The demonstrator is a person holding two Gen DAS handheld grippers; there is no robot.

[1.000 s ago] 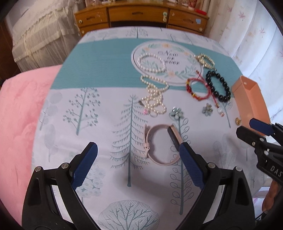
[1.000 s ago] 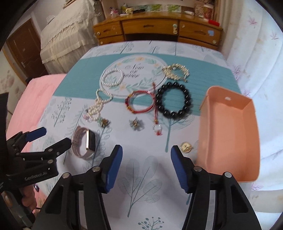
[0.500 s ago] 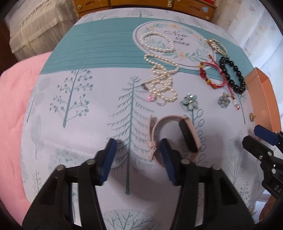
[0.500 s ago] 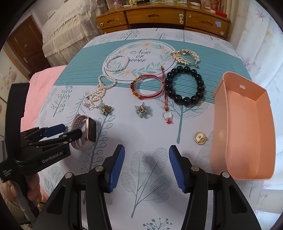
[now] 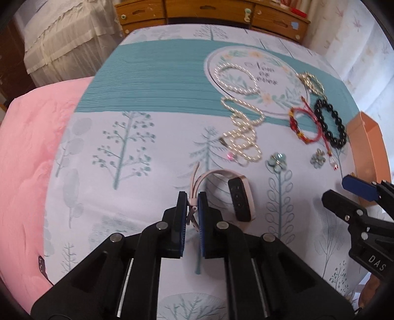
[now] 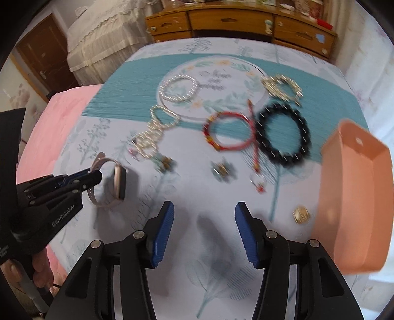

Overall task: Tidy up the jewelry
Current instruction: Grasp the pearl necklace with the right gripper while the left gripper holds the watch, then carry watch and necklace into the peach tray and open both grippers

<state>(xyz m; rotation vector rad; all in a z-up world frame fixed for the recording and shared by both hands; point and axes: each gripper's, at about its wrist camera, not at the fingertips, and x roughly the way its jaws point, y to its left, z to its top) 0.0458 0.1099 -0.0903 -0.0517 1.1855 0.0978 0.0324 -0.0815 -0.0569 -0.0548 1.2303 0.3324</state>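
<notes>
Left gripper [image 5: 191,208] — blue-padded fingers are clamping together on the strap of the pale pink smartwatch with a black rectangular face [image 5: 240,199], which is resting on the tree-printed white and teal tablecloth [image 5: 128,118] near its front edge.

Right gripper [image 6: 204,230] — fingers are standing apart over bare cloth at the front edge, nothing between them.

Peach plastic tray [image 6: 357,197] is sitting at the right edge. Small gold round pendant [image 6: 301,214] is lying just beside it.

Spread toward the middle and back:
- black beaded bracelet [image 6: 283,134]
- red cord bracelet [image 6: 227,131], touching the black one
- long pearl strand [image 5: 242,133]
- pearl bracelet [image 5: 236,78]
- gold chain bracelet [image 5: 311,82]
- two small flower brooches [image 5: 278,160]

Wooden dresser [image 5: 211,12] is standing beyond the back edge — pink bedding [image 5: 27,152] is lying along the left edge.
</notes>
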